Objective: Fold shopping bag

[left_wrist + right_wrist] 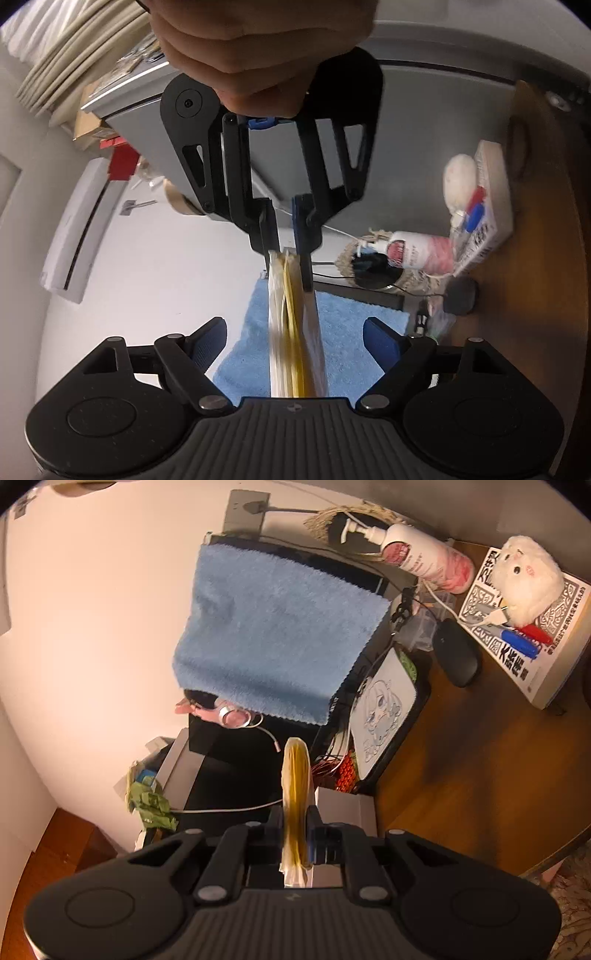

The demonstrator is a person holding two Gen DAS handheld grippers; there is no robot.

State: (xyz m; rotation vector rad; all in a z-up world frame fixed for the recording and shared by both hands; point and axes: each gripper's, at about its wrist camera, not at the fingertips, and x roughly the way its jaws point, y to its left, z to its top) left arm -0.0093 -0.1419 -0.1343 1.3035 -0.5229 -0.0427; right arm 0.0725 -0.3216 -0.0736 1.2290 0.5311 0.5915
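Observation:
The shopping bag [291, 332] is a white and yellow plastic bundle, flattened into a narrow strip seen edge-on. It runs from the right gripper [286, 258], which a hand [258, 55] holds, down toward my left camera. My left gripper [295, 328] is open; its blue pads [210, 339] stand wide on either side of the strip without touching it. In the right wrist view the right gripper [295, 823] is shut on the bag [295, 775], whose folded end pokes out beyond the fingers.
A blue towel [273, 627] hangs over a dark monitor. On the wooden desk [480, 757] lie a pump bottle [424, 557], a plush toy [524, 579] on a book [543, 657], a black mouse [458, 653], a mouse pad [384, 716] and pink headphones [229, 716].

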